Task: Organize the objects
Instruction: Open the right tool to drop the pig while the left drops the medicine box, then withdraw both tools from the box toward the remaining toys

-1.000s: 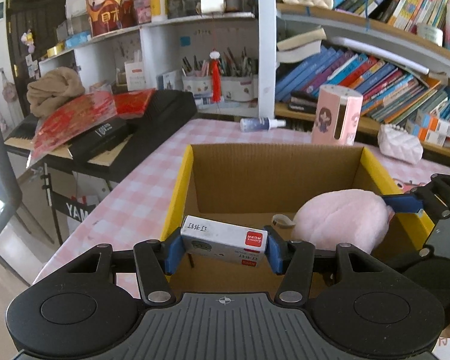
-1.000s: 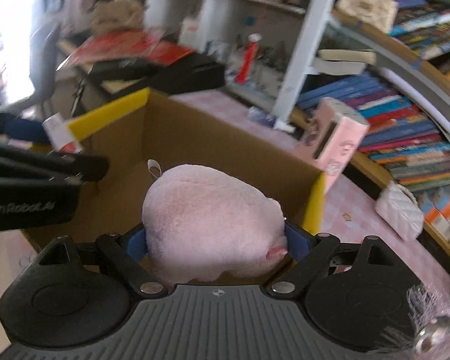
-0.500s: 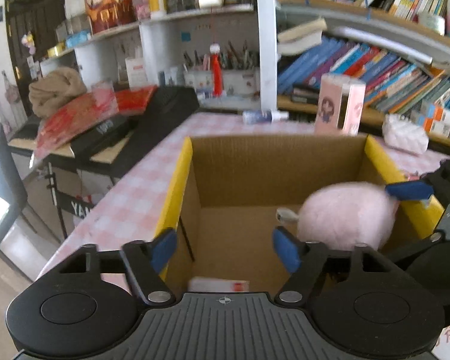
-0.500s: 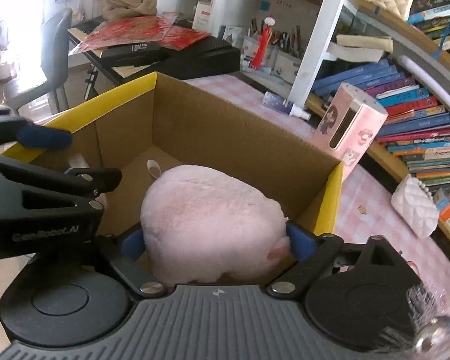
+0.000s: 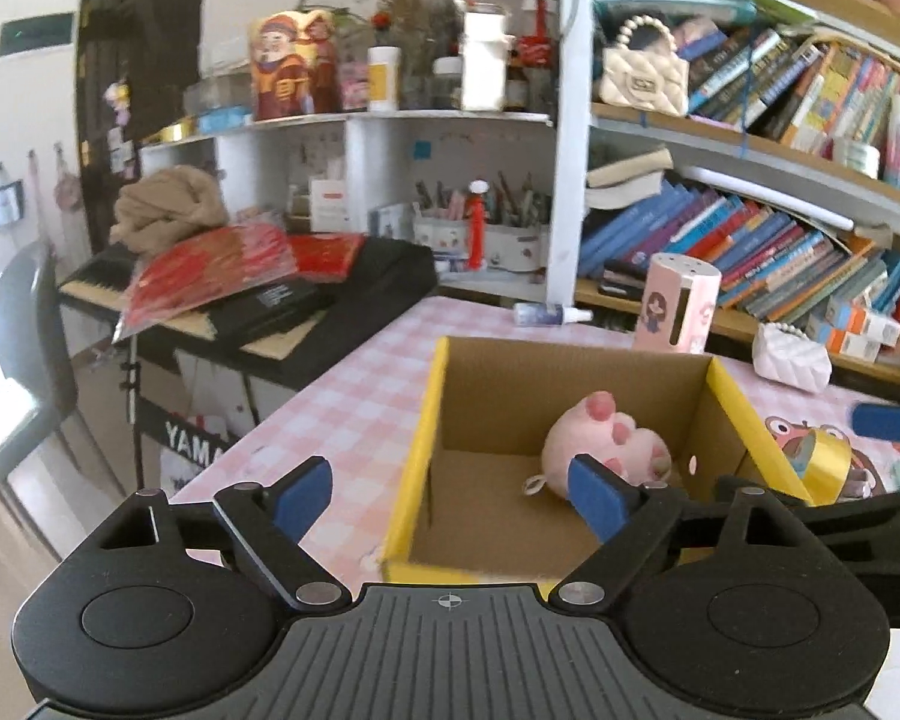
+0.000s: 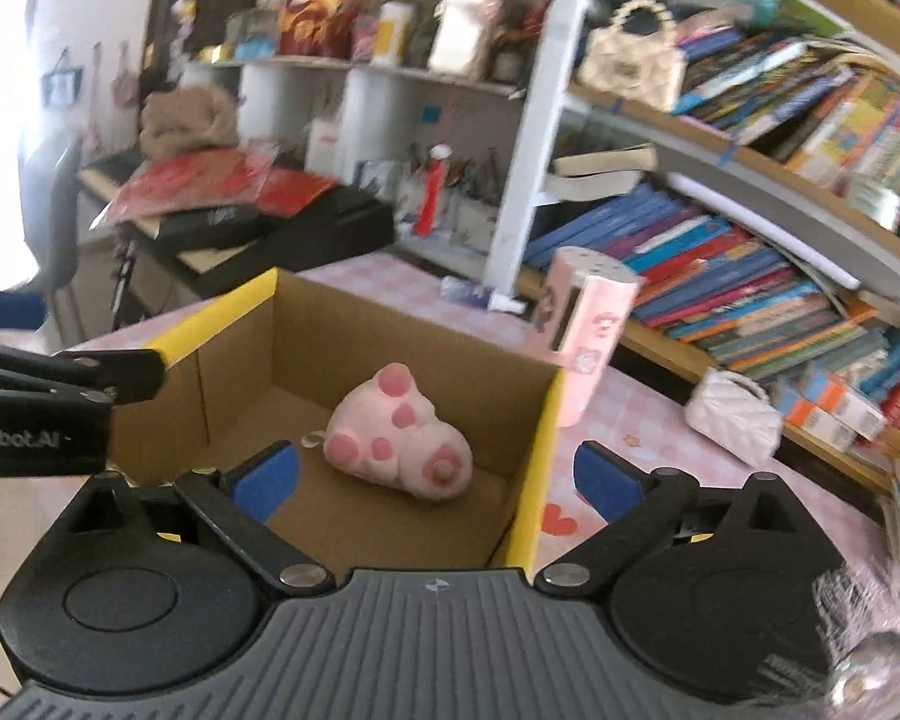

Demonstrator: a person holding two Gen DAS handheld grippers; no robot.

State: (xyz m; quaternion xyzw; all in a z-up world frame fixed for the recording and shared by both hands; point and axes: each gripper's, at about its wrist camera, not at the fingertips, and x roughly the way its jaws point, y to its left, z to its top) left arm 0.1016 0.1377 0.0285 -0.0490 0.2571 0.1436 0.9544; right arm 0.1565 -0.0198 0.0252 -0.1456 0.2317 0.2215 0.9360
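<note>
A cardboard box with yellow rims (image 5: 427,420) (image 6: 535,450) stands on the pink checked table (image 5: 342,414). A pink plush toy (image 5: 606,441) (image 6: 402,438) lies on its floor, paws up, touching no gripper. My left gripper (image 5: 450,495) hovers above the box's near left corner; its jaws are opening with nothing between them. My right gripper (image 6: 437,480) hangs above the box's near right side, jaws opening and empty, with the plush well below. The small white carton is out of sight. The left gripper's fingers (image 6: 108,375) show at the right wrist view's left edge.
Behind the box stand a pink cylindrical holder (image 5: 678,312) (image 6: 588,324), a small spray bottle (image 5: 549,315) and a white quilted pouch (image 5: 792,357). A gold tape roll (image 5: 828,462) lies right of the box. A black keyboard with red packets (image 5: 240,294) is at the left. Bookshelves line the back.
Both grippers opened and drew back and up from the box. The left let go of the small white carton, the right let go of the plush, which now lies on the box floor.
</note>
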